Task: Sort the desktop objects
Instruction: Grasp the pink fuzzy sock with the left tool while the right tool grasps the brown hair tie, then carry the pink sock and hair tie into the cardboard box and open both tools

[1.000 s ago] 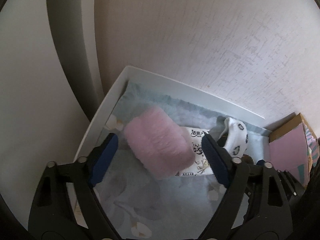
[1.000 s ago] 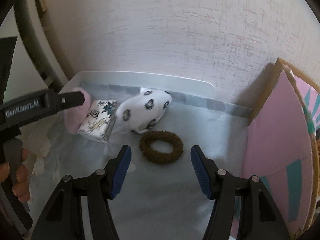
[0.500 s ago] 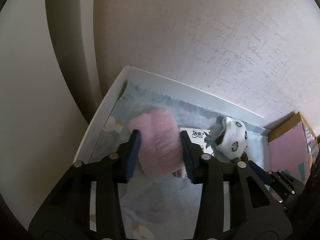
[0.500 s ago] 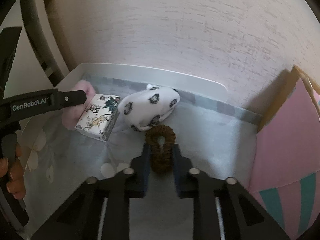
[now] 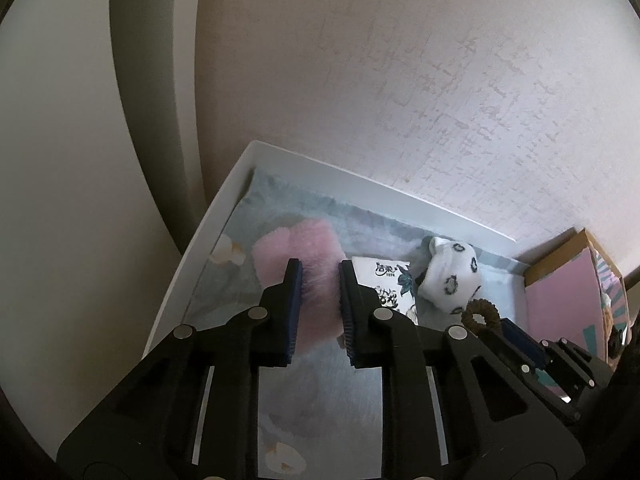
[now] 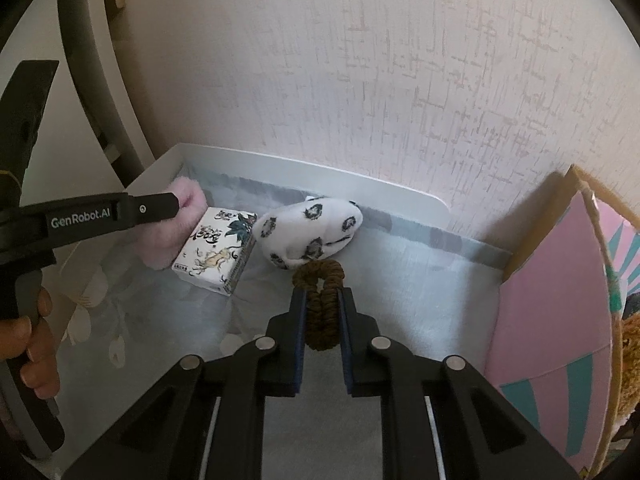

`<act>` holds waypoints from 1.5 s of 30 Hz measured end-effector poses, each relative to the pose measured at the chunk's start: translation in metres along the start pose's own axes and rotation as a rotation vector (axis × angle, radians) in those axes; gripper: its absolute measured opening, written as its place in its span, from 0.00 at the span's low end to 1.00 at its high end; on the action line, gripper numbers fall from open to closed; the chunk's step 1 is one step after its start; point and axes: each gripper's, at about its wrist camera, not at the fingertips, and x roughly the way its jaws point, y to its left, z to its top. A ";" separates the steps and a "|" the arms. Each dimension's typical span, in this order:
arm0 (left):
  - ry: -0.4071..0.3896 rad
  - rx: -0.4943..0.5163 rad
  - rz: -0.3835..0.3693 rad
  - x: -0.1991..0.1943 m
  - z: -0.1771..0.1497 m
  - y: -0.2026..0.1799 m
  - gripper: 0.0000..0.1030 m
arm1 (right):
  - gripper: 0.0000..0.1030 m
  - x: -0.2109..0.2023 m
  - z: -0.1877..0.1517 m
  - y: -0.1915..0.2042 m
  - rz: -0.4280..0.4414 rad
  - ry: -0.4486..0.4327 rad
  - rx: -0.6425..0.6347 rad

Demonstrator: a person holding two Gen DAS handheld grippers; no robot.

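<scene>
My left gripper (image 5: pixel 319 270) is shut on a fluffy pink roll (image 5: pixel 308 248), squeezed between the blue pads, over a white tray (image 5: pixel 224 216) lined with pale floral cloth. My right gripper (image 6: pixel 322 298) is shut on a brown hair scrunchie (image 6: pixel 320 304), pinched flat. A printed tissue pack (image 6: pixel 216 256) and a white spotted sock ball (image 6: pixel 312 232) lie between the two. The pack (image 5: pixel 384 280), the sock ball (image 5: pixel 450 280) and the scrunchie (image 5: pixel 480 316) also show in the left wrist view. The pink roll (image 6: pixel 168 240) shows behind the left gripper's finger in the right wrist view.
A textured wall stands right behind the tray (image 6: pixel 360 184). A pink and teal cardboard box (image 6: pixel 560 300) stands against the tray's right end, also in the left wrist view (image 5: pixel 560 300). A dark curved frame (image 5: pixel 152 120) rises at the left.
Both grippers went from wide open to shut: the left closed on the pink roll, the right closed on the scrunchie and squeezed it flat. Both now sit a little higher.
</scene>
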 end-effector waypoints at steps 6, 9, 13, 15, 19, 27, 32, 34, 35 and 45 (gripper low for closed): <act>-0.018 0.001 -0.015 -0.016 0.001 0.006 0.13 | 0.14 -0.007 0.005 0.003 0.002 -0.013 0.004; -0.031 0.018 -0.016 -0.027 0.004 0.005 0.13 | 0.14 -0.016 0.009 0.007 0.003 -0.019 0.004; -0.044 0.036 -0.029 -0.049 0.016 0.004 0.13 | 0.14 -0.029 0.015 0.007 0.005 -0.031 0.007; -0.056 0.057 -0.034 -0.064 0.022 -0.002 0.13 | 0.14 -0.041 0.021 0.007 0.012 -0.041 0.014; -0.074 0.125 -0.051 -0.096 0.036 -0.016 0.13 | 0.14 -0.070 0.037 0.011 0.026 -0.067 0.035; -0.125 0.295 -0.151 -0.147 0.059 -0.092 0.13 | 0.14 -0.143 0.069 -0.035 -0.002 -0.118 0.100; -0.122 0.384 -0.242 -0.156 0.061 -0.145 0.13 | 0.14 -0.174 0.072 -0.077 -0.089 -0.121 0.137; -0.112 0.423 -0.276 -0.156 0.057 -0.168 0.13 | 0.14 -0.183 0.069 -0.094 -0.117 -0.112 0.153; -0.104 0.446 -0.293 -0.155 0.054 -0.181 0.13 | 0.14 -0.188 0.066 -0.105 -0.133 -0.104 0.164; 0.044 0.616 -0.395 -0.116 0.004 -0.276 0.13 | 0.14 -0.211 0.027 -0.194 -0.220 0.015 0.241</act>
